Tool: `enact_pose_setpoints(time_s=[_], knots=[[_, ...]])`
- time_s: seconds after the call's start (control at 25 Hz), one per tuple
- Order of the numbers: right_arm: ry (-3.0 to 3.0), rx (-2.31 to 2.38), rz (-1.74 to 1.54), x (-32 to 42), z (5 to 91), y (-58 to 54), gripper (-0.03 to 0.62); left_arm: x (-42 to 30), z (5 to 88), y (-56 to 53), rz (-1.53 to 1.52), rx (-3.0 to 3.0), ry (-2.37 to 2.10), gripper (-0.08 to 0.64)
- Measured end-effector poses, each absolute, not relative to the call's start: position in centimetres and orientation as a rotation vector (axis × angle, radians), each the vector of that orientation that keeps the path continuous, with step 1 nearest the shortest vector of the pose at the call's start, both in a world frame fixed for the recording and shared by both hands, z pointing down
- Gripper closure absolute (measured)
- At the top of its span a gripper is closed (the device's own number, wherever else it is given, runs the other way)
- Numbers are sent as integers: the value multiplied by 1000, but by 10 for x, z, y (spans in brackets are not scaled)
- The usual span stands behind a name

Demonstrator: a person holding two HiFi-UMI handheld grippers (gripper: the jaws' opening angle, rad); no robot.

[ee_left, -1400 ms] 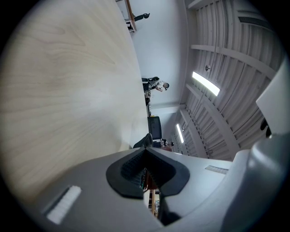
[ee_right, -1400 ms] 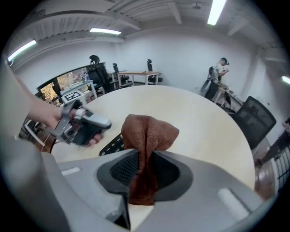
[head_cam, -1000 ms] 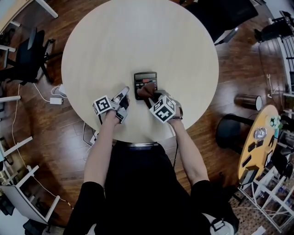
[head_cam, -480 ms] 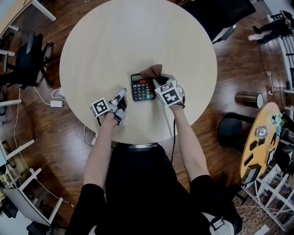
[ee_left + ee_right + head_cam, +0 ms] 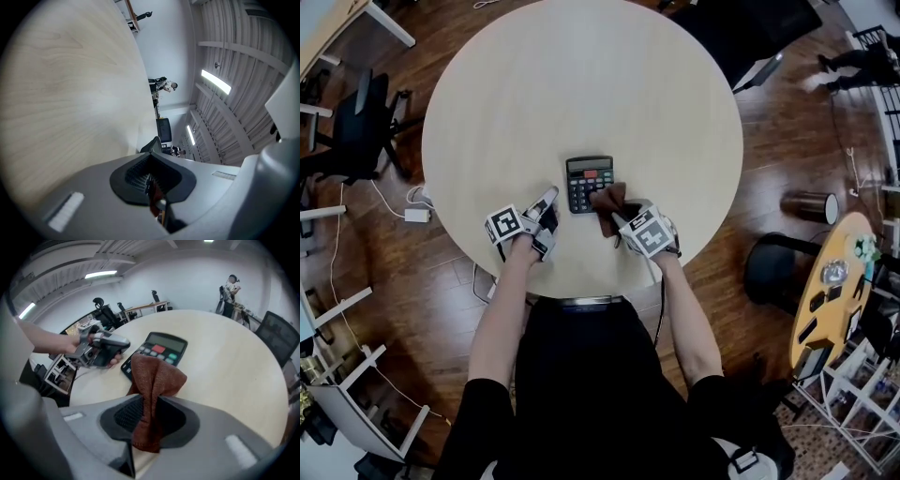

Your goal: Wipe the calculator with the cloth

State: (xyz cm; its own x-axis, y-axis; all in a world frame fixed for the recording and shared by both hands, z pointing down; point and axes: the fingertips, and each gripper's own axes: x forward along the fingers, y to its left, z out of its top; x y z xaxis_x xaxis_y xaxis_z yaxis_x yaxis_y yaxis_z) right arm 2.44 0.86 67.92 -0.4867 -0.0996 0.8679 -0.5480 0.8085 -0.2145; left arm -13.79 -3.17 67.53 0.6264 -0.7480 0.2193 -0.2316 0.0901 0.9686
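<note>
A dark calculator [image 5: 587, 179] [image 5: 155, 353] with a red and green keys lies on the round table [image 5: 581, 84] near its front edge. A brown cloth [image 5: 607, 208] [image 5: 152, 390] is pinched in my right gripper [image 5: 619, 217] [image 5: 149, 416], which is shut on it. The cloth's free end hangs over the calculator's near right corner. My left gripper [image 5: 547, 202] [image 5: 149, 180] is shut with nothing in it, resting just left of the calculator; it also shows in the right gripper view as the left gripper [image 5: 101, 348].
The pale wooden table top [image 5: 61, 93] stretches away beyond the calculator. Around the table stand a black chair [image 5: 356, 122] at the left, a dark stool [image 5: 773, 267] and a small yellow side table [image 5: 825, 291] at the right.
My right gripper swept the cloth up to the calculator's top right corner, then pulled back to its near right corner. The calculator shifted slightly left. The left gripper stayed put.
</note>
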Motion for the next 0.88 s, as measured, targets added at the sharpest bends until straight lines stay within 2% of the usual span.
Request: enact_pose_setpoints(time_s=[0.12, 0.2, 0.24, 0.32, 0.36, 0.44, 0.6, 0.64, 0.76, 0.8, 0.88], knots=[[-1983, 362, 566, 35, 685, 44, 502, -133, 675, -34, -382, 1510, -867, 557], [-1984, 384, 581, 46, 679, 47, 502, -133, 667, -46, -307, 1612, -885, 526], [-1992, 410, 599, 52, 675, 44, 502, -132, 662, -55, -251, 1688, -897, 500], [-2016, 457, 633, 59, 667, 37, 502, -125, 654, -75, -73, 1869, -905, 365], [-2031, 474, 641, 62, 663, 34, 502, -119, 652, -83, 34, 1959, -897, 320], [-2060, 496, 654, 67, 657, 30, 500, -103, 652, -98, 205, 2087, -843, 272], [-2097, 522, 699, 71, 647, 31, 501, -71, 659, -117, 440, 2206, -681, 269], [-2103, 530, 705, 73, 647, 31, 501, -65, 662, -120, 492, 2218, -641, 286], [-2111, 549, 722, 80, 650, 33, 500, -57, 668, -124, 569, 2214, -551, 413], [-2112, 555, 729, 82, 651, 33, 502, -55, 668, -124, 568, 2208, -529, 437], [-2116, 568, 746, 86, 653, 34, 500, -53, 668, -123, 553, 2200, -506, 440]])
